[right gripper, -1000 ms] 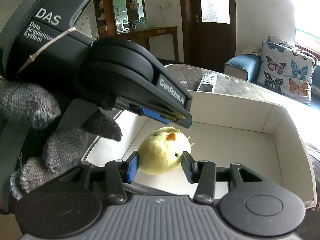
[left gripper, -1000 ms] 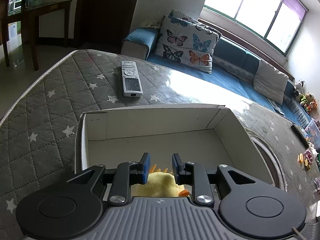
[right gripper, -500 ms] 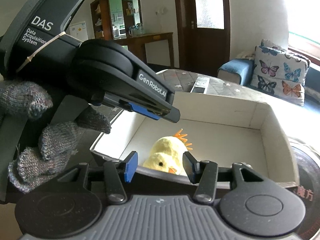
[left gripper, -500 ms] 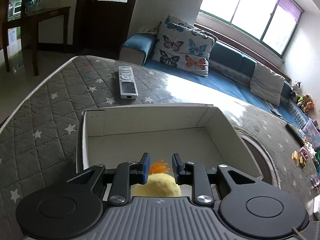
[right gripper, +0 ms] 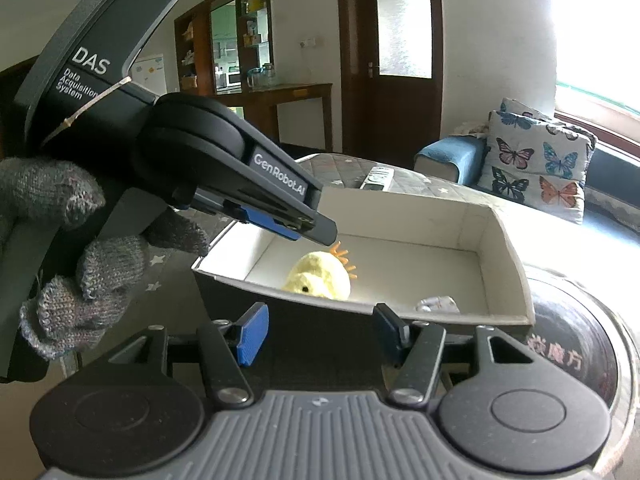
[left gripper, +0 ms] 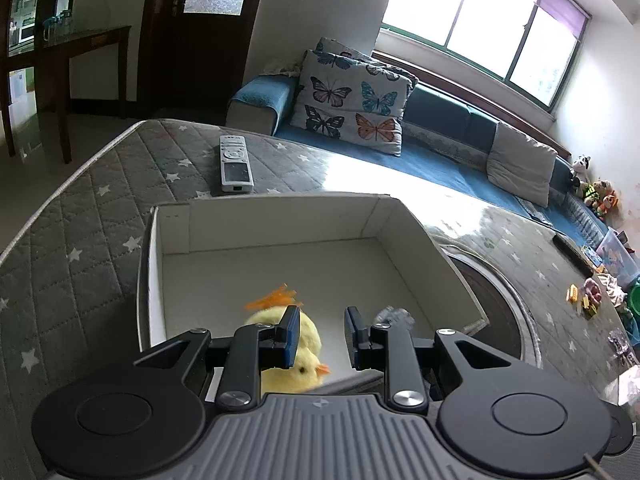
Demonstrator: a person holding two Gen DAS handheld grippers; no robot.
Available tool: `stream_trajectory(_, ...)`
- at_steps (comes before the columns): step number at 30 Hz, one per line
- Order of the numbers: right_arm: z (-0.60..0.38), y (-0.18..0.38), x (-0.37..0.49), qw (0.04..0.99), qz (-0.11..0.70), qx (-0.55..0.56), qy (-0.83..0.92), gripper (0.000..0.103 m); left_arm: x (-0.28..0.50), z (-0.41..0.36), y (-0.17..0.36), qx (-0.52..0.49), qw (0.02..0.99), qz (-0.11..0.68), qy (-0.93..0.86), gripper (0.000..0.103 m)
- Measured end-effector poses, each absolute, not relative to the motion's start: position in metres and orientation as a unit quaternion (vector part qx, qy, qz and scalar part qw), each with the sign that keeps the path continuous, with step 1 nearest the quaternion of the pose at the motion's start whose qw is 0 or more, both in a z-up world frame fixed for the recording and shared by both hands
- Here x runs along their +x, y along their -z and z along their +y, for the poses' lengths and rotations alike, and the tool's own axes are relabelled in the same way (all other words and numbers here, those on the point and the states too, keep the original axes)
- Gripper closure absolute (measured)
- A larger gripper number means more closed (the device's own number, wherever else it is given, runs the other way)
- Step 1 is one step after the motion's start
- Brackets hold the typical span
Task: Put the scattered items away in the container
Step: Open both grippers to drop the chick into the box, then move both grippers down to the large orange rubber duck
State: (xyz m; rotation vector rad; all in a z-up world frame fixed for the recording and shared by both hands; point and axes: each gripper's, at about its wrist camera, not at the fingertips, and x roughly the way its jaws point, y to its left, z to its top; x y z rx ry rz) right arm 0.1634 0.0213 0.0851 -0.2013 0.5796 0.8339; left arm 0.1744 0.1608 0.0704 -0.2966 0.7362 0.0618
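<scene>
Chick (right gripper: 320,278) beyond right hand-held gripper (right gripper: 322,334)

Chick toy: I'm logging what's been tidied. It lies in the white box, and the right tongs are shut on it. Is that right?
Not quite. The chick does lie in the white box, but the right tongs are open and outside the box's near wall, holding nothing. The right wrist view shows this.

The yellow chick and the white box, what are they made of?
The yellow chick looks like soft plush: fuzzy, matte fabric with an orange tuft that looks like yarn or felt. The white box seems to be cardboard: thin, flat, matte walls with folded corner flaps. Neither can be told for certain by sight.
</scene>
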Motion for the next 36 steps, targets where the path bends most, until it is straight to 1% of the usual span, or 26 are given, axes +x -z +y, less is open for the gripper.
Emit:
stream_trajectory(24, -0.033, -0.068, 0.121, 0.880, 0.286, -0.099, -0.367, 0.042, 0.138, 0.114, -0.054, -0.136, 0.918, 0.373, -0.011, 0.076)
stream_trajectory(25, -0.034, -0.068, 0.120, 0.880, 0.286, -0.099, -0.365, 0.041, 0.137, 0.112, -0.053, -0.136, 0.917, 0.374, -0.010, 0.076)
stream_trajectory(26, -0.036, -0.067, 0.118, 0.882, 0.285, -0.098, -0.362, 0.037, 0.136, 0.111, -0.052, -0.135, 0.917, 0.375, -0.010, 0.076)
stream_trajectory(36, -0.053, -0.058, 0.112, 0.889, 0.299, -0.090, -0.334, 0.037, 0.131, 0.098, -0.044, -0.131, 0.913, 0.385, -0.001, 0.076)
